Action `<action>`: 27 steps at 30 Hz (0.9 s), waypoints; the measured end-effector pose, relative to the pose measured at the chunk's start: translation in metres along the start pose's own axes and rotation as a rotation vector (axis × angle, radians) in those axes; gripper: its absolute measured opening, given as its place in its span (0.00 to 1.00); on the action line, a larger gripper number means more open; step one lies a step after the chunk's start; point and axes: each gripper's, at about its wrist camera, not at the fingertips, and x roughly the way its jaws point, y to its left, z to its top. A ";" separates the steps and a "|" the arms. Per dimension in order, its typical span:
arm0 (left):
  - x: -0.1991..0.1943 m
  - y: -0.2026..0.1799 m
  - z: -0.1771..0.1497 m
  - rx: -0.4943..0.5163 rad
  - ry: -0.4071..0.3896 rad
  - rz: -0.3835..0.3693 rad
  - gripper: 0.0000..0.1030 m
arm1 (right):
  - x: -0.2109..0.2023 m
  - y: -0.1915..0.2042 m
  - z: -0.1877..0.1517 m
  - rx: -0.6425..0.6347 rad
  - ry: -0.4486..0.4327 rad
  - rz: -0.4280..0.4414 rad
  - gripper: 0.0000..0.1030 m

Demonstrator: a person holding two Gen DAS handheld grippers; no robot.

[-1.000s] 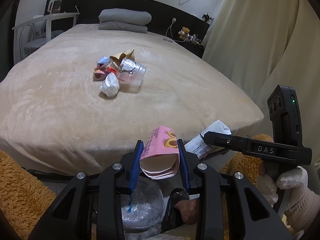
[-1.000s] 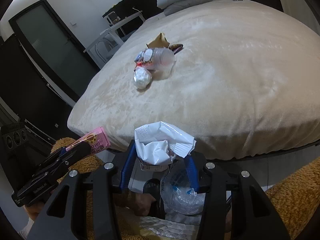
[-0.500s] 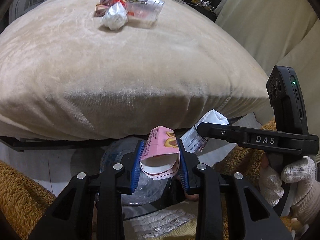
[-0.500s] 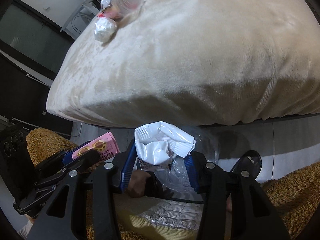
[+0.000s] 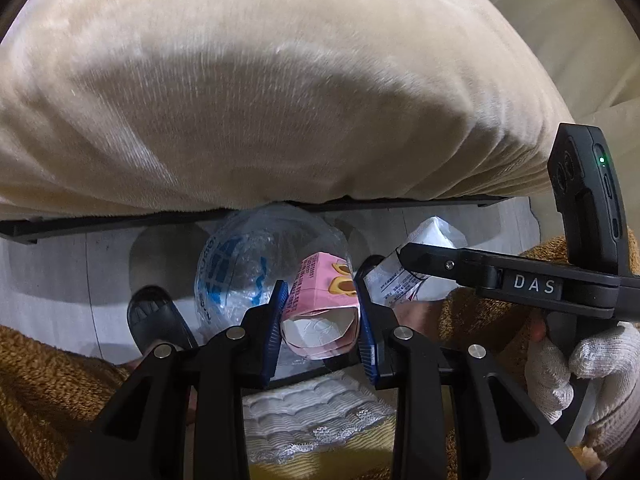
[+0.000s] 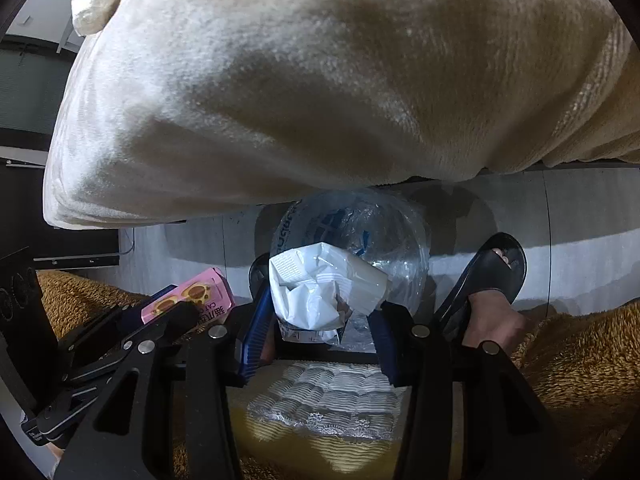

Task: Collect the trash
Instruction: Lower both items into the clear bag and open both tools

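**Two pieces of trash poised over the bag, with little room for error**

At the foot of a bed covered in a beige plush blanket (image 5: 280, 80), a person holds two grippers above a clear plastic trash bag with blue print (image 5: 248, 264) standing on the pale floor. The left gripper (image 5: 320, 320) is clamped on a squashed pink cardboard snack box with biscuit pictures (image 5: 324, 296), open end facing the camera. The right gripper (image 6: 324, 320) pinches a crumpled white plastic wrapper (image 6: 316, 288), which bulges well beyond the blue pads. Both loads hang near the bag's mouth, side by side and close to touching.

The risks lie in the release. The bag is limp film with no visible frame, so its mouth may be partly folded shut; a light wrapper dropped from above could catch on the rim or drift onto the floor beside the black slippers (image 6: 492, 272) that flank it. The box, stiffer and heavier, looks likelier to fall true, but it could knock the flimsy bag over if it strikes the edge. With the grippers this near one another, opening both at once might let the items collide and bounce wide. More trash, including a white crumpled wad (image 6: 94, 8), lies on the blanket, awaiting collection.
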 end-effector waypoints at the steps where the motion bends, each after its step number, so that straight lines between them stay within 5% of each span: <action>1: 0.004 0.001 0.001 -0.010 0.018 0.000 0.30 | 0.004 -0.001 0.000 0.006 0.012 -0.006 0.45; 15: 0.028 0.012 0.002 -0.053 0.126 0.024 0.31 | 0.024 0.002 0.005 0.018 0.082 -0.029 0.48; 19: 0.027 0.018 0.003 -0.083 0.123 0.037 0.52 | 0.018 -0.001 0.007 0.039 0.057 -0.015 0.59; 27: 0.017 0.018 0.002 -0.077 0.084 0.048 0.52 | 0.006 0.003 0.007 0.037 0.010 -0.018 0.59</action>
